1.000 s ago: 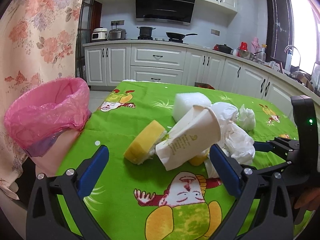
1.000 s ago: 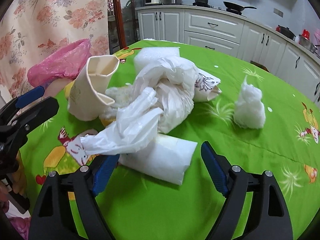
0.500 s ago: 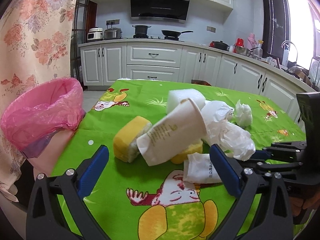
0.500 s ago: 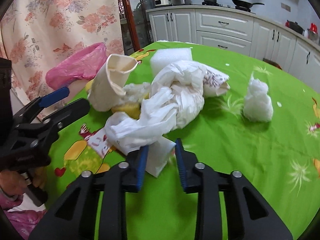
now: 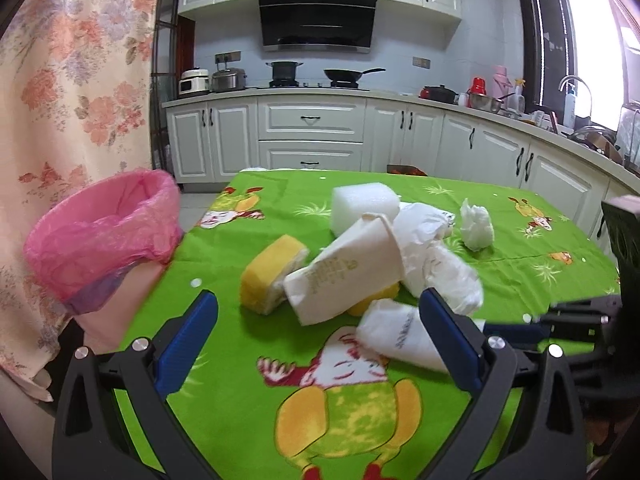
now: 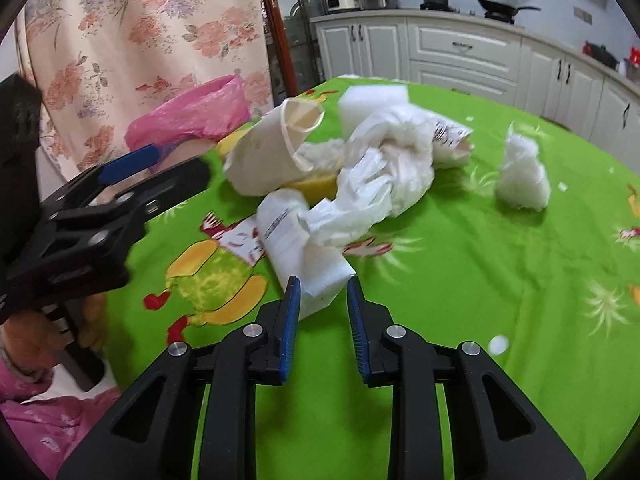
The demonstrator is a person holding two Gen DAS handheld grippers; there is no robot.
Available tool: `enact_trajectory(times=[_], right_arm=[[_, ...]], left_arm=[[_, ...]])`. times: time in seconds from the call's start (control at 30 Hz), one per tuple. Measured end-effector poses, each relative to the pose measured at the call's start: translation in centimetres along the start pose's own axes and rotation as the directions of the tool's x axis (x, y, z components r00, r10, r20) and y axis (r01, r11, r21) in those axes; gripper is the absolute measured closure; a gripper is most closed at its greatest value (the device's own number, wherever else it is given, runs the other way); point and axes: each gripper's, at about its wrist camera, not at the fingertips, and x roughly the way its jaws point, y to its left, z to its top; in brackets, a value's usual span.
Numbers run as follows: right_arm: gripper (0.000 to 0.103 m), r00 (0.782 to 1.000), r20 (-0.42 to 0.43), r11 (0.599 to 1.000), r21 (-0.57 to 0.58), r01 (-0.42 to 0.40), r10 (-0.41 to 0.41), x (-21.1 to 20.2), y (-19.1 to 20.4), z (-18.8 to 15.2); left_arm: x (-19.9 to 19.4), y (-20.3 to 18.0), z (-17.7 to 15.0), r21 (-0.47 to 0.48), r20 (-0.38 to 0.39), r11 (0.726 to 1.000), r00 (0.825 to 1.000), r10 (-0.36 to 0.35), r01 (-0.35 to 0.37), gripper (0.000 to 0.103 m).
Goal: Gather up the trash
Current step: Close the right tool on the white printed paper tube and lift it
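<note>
- Your right claw (image 6: 320, 300) is pinching the near end of the white packet (image 6: 304, 248). The packet lies nearest you on the green counter (image 6: 460, 280), and its far end is tucked under the crumpled plastic bag (image 6: 384, 176).
- I judge the packet soft and light. It will squash rather than slip, so grip it across its width and lift slowly, or the loose plastic bag may drag along with it.
- Your left claw (image 5: 316, 340) is spread wide and holds nothing. It hovers over the near part of the counter, facing the pile.
- Just beyond it lies the paper cup (image 5: 348, 272), tipped on its side and resting against the yellow sponge (image 5: 268, 272). The cup looks stiff but easy to crush, so take it across the body near the rim.
- The sponge should compress easily; grip it across its short sides.
- Farther back sits the white foam block (image 5: 364, 204), and to the right, well apart from the pile, a tissue wad (image 5: 476, 224). Both look very light.
- The pink-lined bin (image 5: 104, 240) stands at the left edge of the counter, its mouth open.
</note>
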Motion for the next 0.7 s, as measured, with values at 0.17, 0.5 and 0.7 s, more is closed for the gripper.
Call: enact_trajectory(times=[0.17, 0.5, 0.7], right_arm=[[0.038, 1.0, 0.01, 0.999, -0.044, 0.021, -0.02, 0.7, 0.3, 1.1], [0.038, 1.0, -0.007, 0.998, -0.061, 0.019, -0.019, 2.2, 0.3, 2.5], [0.054, 0.999, -0.046, 0.994, -0.109, -0.002, -0.003, 3.8, 2.0, 2.1]], left_arm=[[-0.7, 1.7, -0.1, -0.012, -0.002, 0.999, 0.999, 0.036, -0.036, 0.006], [-0.7, 3.5, -0.3, -0.049, -0.012, 0.998, 0.999, 0.047, -0.048, 0.006], [-0.4, 2.5, 0.5, 0.0, -0.003, 0.999, 0.999, 0.032, -0.032, 0.006]])
